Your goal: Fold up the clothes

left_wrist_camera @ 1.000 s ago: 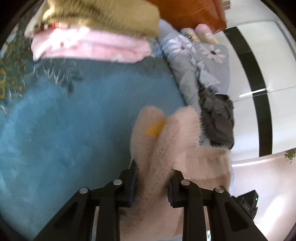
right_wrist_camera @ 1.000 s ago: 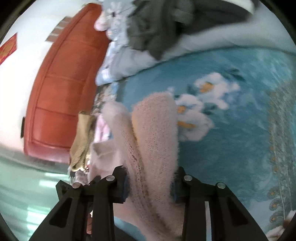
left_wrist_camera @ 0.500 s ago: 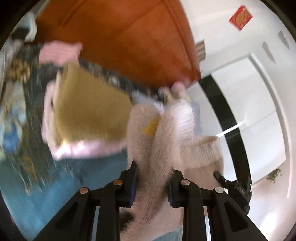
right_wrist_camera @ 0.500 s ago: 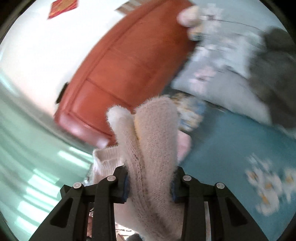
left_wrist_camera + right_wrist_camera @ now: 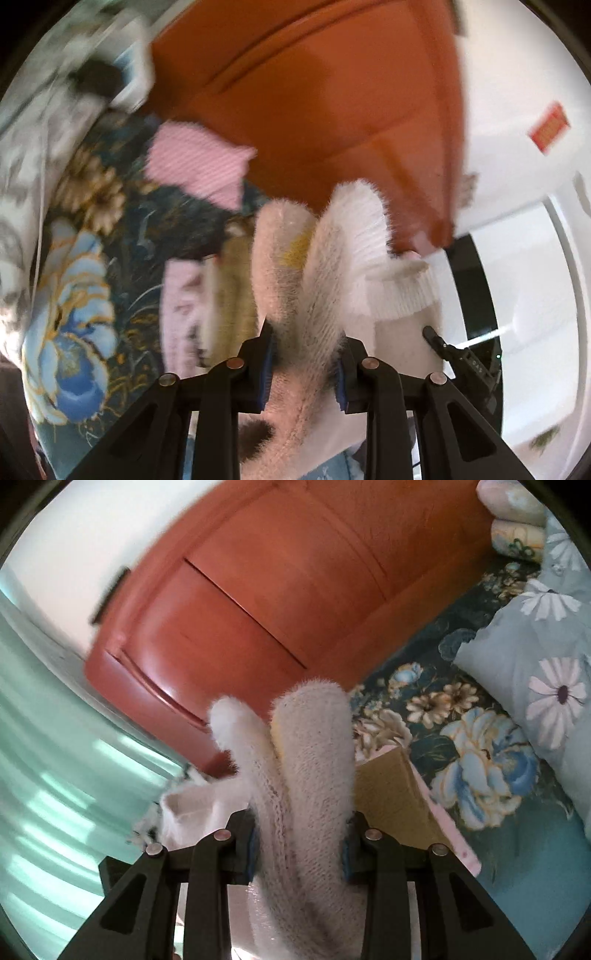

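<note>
Currently both left gripper (image 5: 304,363) and right gripper (image 5: 299,843) clamp the fuzzy sweater (image 5: 310,775), whose bunched folds run forward along the fingers; folded stack (image 5: 391,801) lies ahead near the bed's headboard (image 5: 277,590) edge.

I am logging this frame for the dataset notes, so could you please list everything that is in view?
fuzzy sweater: one, pale pink-cream, bunched upright between both grippers, ribbed cuff hanging at the side.
folded clothes stack: one, mustard-yellow piece on top of a pink one, on the bedspread behind the sweater.
pink striped garment: one, pink, lying near the headboard.
bedspread: one, dark teal with blue and cream flowers, under the clothes.
floral quilt: one, grey-blue with white daisies, at the far right of the right wrist view.
headboard: one, reddish-brown wood, behind the bed.
red paper: one, on the white wall.
left gripper: one, black, shut on the sweater.
right gripper: one, black, shut on the sweater.
</note>
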`<state>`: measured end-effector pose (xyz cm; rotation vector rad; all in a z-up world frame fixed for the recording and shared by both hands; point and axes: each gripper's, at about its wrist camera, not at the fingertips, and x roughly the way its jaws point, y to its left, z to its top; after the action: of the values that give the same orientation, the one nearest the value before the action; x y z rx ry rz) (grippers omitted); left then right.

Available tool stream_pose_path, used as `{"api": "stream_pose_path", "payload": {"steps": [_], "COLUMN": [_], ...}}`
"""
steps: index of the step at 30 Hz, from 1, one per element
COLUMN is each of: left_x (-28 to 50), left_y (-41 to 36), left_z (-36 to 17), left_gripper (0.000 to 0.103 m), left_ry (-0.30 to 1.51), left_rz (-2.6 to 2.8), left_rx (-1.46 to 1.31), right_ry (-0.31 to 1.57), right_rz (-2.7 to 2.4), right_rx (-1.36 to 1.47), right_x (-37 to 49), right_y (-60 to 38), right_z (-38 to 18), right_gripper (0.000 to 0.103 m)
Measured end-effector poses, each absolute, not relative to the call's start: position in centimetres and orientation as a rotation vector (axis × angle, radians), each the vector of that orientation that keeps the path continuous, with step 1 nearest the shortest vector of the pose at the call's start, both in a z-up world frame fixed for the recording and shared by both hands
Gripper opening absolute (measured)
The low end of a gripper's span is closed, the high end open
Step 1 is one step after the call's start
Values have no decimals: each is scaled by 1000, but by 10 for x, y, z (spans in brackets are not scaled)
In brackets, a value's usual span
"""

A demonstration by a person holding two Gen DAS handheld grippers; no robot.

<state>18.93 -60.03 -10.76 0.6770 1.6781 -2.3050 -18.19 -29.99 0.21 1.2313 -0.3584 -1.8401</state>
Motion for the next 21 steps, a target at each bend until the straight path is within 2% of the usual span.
{"api": "stream_pose_path", "payload": {"steps": [4, 8, 14, 17, 21], "left_x": [199, 202, 198, 200, 213], "left_y": [-608, -609, -607, -610, -613], "left_z": [-148, -168, -181, -175, -154], "left_gripper": [30, 35, 41, 41, 42], "left_ry": [1734, 1757, 1795, 1810, 1790], "left_rz": [-2224, -2204, -2153, -2139, -2136], "left_rx": [676, 670, 675, 697, 670], "right_ry": [-320, -422, -399, -409, -355], "right_rz": [-1860, -1851, -1864, -1865, -1886], "right_rx": [1377, 1431, 1468, 1486, 1504], "right_x": [-201, -209, -217, -217, -218], "right_y": [-323, -313, -310, -309, -308], "right_z": [-51, -89, -103, -104, -93], "right_gripper": [34, 35, 46, 48, 58]}}
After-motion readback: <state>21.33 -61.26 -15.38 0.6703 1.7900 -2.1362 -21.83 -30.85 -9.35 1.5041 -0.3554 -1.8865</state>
